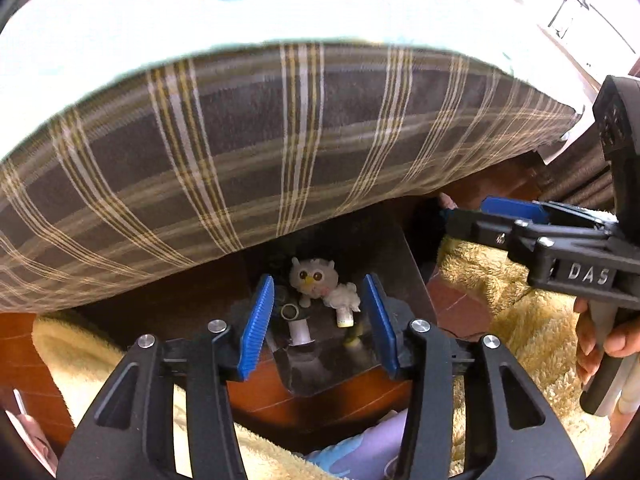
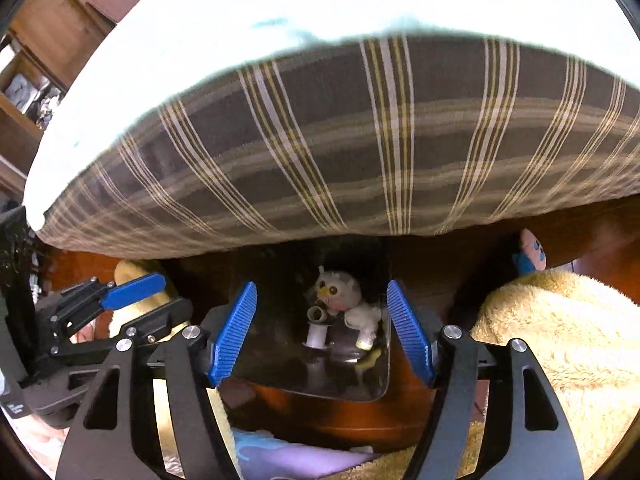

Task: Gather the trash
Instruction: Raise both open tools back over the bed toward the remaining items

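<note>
Nearest the left wrist camera, the left gripper has its blue ribbed pads spread apart with nothing between them, hovering over the near rim of a dark dustpan that lies on the reddish-brown wooden floor. In the right wrist view the right gripper is likewise spread wide and empty, poised above the same dustpan. The trash sits inside the pan, toward its far end: a white thread spool standing near the middle, a short dark ring-shaped tube just beyond it, a small cream-capped cylinder to the right, touching a wad of white fluff, and farthest in, a little owl-faced plush toy with large brown eyes and a yellow beak. Shaggy cream rugs lie on either side of the pan. To the right in the left view, the other gripper is seen side-on, its trigger held by a bare hand. Beyond everything hangs a brown plaid bed cover, topped by a pale white sheet.
</note>
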`<state>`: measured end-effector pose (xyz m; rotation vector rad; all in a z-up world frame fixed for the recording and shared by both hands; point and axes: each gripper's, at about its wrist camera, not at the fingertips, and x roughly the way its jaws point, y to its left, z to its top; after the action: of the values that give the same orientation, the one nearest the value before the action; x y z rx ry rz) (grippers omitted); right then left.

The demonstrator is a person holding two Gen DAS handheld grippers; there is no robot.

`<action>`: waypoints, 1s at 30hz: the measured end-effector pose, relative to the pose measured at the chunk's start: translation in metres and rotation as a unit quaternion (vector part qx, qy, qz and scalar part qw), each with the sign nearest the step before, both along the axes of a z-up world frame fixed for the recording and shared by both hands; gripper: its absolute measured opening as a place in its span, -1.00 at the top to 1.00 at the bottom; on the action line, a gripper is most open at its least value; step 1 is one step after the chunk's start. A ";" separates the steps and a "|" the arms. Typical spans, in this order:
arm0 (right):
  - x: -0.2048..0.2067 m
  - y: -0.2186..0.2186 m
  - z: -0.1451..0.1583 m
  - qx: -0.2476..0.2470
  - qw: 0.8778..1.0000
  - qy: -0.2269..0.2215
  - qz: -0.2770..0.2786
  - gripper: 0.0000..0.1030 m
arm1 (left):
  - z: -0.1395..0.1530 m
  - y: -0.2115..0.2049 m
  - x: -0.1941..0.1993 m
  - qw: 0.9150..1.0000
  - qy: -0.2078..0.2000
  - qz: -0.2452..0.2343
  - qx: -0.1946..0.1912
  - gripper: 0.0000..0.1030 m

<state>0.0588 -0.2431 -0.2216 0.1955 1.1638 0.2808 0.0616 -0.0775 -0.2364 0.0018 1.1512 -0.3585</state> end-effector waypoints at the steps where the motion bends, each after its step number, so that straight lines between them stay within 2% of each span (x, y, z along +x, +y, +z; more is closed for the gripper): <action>1: 0.001 0.000 0.006 0.000 1.000 -0.008 0.000 -0.38 | 0.005 0.001 -0.001 1.000 -0.005 -0.001 0.000 0.09; 8: 0.013 -0.006 0.083 -0.006 0.994 -0.107 -0.004 -0.47 | 0.064 0.016 -0.003 0.997 -0.072 0.001 -0.006 -0.22; 13: 0.042 -0.011 0.119 -0.015 0.988 -0.151 -0.006 -0.50 | 0.103 0.029 0.009 0.993 -0.119 0.007 -0.005 -0.50; 15: 0.056 -0.009 0.129 -0.015 0.987 -0.161 -0.003 -0.50 | 0.116 0.035 0.021 0.991 -0.135 0.011 0.004 -0.58; 20: 0.092 0.001 0.138 -0.012 0.985 -0.173 0.009 -0.50 | 0.131 0.051 0.054 0.987 -0.155 0.032 0.021 -0.63; 30: 0.162 0.039 0.153 -0.029 0.982 -0.185 0.028 -0.50 | 0.138 0.076 0.123 0.985 -0.158 0.066 0.034 -0.65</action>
<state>0.2206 -0.2041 -0.0684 0.0553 0.8073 0.3169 0.1844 -0.0011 -0.0980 0.0402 0.8425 -0.1925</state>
